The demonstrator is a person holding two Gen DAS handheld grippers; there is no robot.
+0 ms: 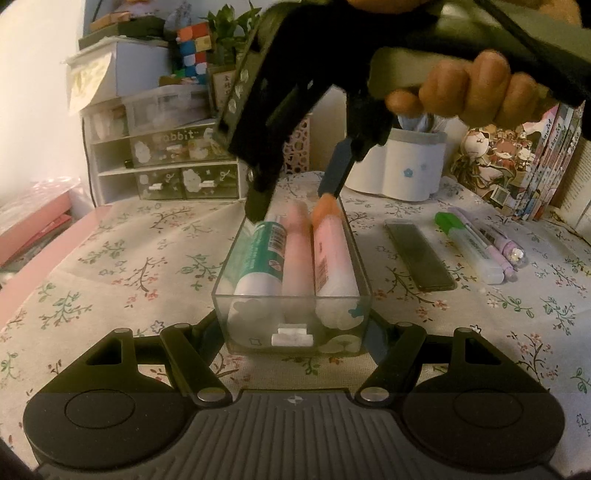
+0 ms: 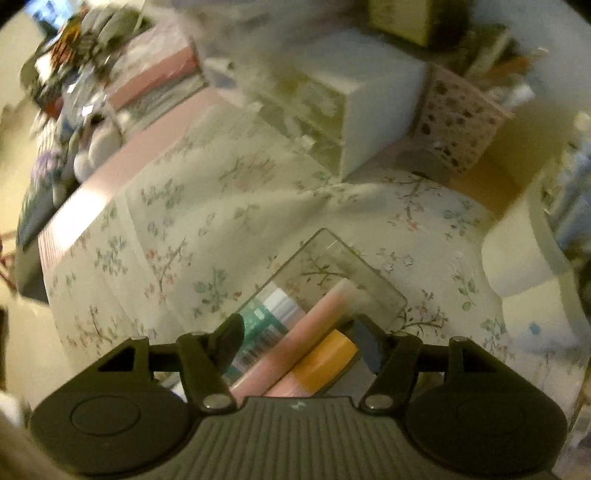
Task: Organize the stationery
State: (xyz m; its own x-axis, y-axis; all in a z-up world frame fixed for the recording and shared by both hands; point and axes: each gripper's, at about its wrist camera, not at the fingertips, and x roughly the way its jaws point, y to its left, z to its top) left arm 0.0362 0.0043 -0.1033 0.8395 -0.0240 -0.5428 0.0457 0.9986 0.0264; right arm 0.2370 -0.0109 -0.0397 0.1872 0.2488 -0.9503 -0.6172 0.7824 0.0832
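Floral tablecloth (image 1: 122, 258) covers whole desk. White mini drawer unit (image 1: 170, 162) at back left, clear fronts, one says "rabbit". Scrambled cube puzzle (image 1: 194, 48) on top, green plant (image 1: 229, 26) just beside it. White flower-dotted pot (image 1: 399, 166) back centre-right. Row of manga-looking books (image 1: 543, 162) far right. Pink perforated holder (image 2: 458, 125) beside drawers, blurry.

Three glue sticks (image 1: 291, 254) lay side by side in a clear tray (image 1: 236, 332) on the counter (image 1: 110, 266). Right of the tray lay a flat case (image 1: 419, 254), then two highlighters (image 1: 480, 243). A drawer unit (image 1: 166, 158) stood behind, to the left.
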